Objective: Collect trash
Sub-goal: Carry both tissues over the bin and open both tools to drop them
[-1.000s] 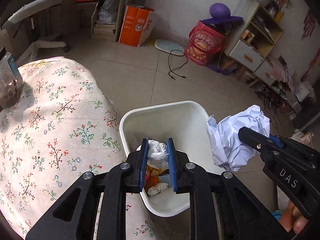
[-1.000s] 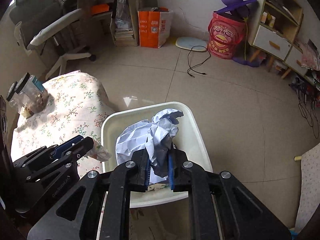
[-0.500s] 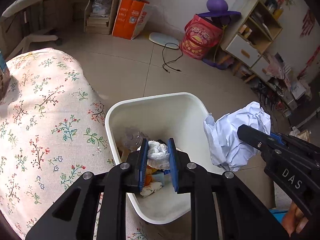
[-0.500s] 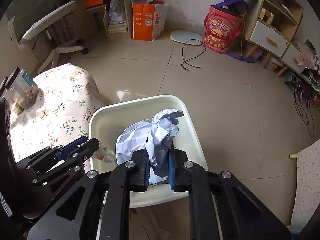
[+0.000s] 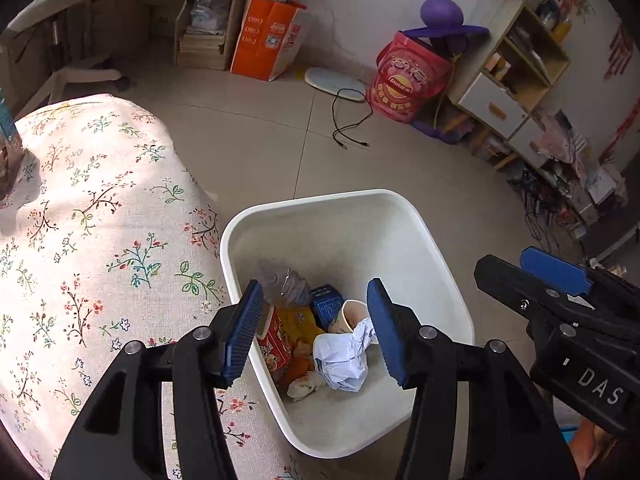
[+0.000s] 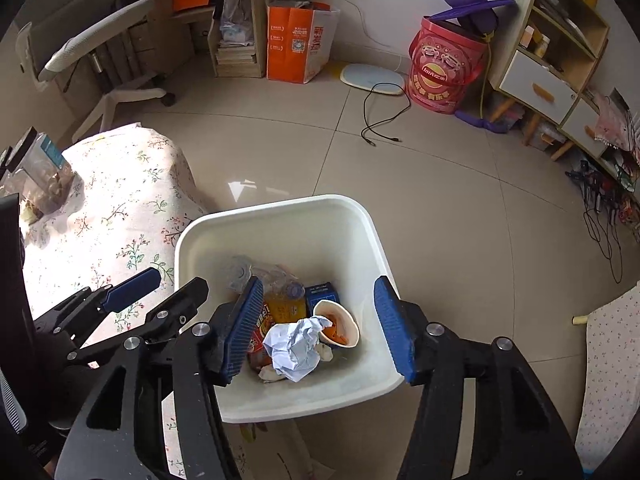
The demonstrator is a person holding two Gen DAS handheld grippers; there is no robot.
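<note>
Hard to make out: the clear plastic wrapper [image 6: 260, 274] at the bin's 11 o'clock corner, and a small white scrap under the paper wad. Cut off at the frame edge: a jar [image 6: 42, 176] on the floral tablecloth [image 5: 100, 216].

Counted inside the white bin [image 5: 436, 248]: one crumpled paper wad [image 6: 294, 346], one paper cup [image 6: 340, 320] lying on its side, one blue carton [image 6: 322, 294], one red-orange snack packet [image 5: 280, 340].

Both grippers above the bin, pointing steeply down. Left gripper [image 5: 316, 332]: jaws opening, about half spread, nothing pinched, trash lying loose far below. Right gripper [image 6: 316, 328]: likewise opening, half spread, empty; seen also at 3 o'clock in the left view.

Around: tablecloth touching the bin at 9 o'clock; on the floor at 12, an orange bag [image 6: 298, 42], a red bucket [image 6: 440, 68] under a purple ball toy, a black cable [image 6: 382, 120]; an office chair [image 6: 100, 52] at 10; a shelf unit [image 6: 552, 52] at 2.
</note>
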